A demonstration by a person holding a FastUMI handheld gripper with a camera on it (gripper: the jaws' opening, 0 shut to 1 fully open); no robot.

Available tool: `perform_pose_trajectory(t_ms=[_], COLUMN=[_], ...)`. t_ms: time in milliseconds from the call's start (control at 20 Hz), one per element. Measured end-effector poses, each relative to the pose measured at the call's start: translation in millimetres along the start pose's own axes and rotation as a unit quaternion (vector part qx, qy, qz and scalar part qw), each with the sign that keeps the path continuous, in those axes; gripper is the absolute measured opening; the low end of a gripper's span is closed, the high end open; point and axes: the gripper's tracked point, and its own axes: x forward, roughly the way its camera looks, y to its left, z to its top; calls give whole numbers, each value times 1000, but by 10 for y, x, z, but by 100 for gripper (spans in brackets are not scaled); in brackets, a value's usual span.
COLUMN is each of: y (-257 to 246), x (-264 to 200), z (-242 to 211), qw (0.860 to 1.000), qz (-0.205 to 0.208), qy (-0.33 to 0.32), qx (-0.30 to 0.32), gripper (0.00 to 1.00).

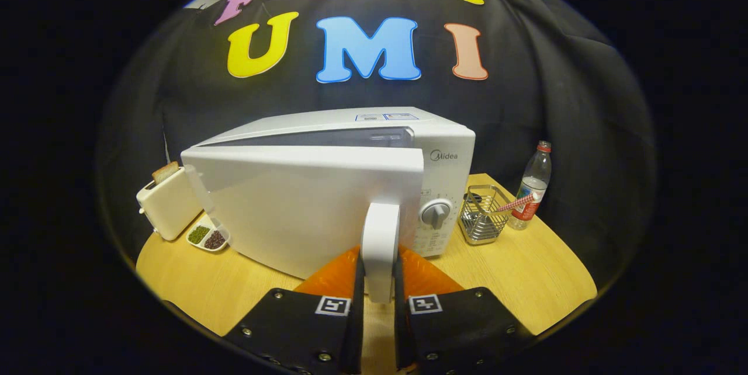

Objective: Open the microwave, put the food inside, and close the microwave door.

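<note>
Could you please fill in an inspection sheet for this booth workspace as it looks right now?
Surface: round wooden table, bare at the front.
Job's things: microwave, door swung partly open; food not identified.
Clutter: toaster holding bread; two-part dish of seeds beside it; wire basket; plastic bottle beyond the basket.
Grippers: claw shut on door handle, a finger on each side.
Cables: nothing seen.
Surroundings: black cloth wall behind the table.

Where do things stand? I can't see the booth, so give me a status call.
Tongs shut on door handle. Microwave door partly open. Toaster and small dish sit close by the door's hinge side.
</note>
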Motion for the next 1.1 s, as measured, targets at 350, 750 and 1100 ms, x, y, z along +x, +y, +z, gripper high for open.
perform_pose_trajectory(t_ms=[350, 750, 1100], y=[230, 516, 798], x=[-426, -796, -1086], z=[-216, -457, -583], qw=[1000, 1000, 1000], qz=[-8, -2, 7], qy=[9, 19, 19], qx=[-5, -13, -12], gripper=[24, 25, 25])
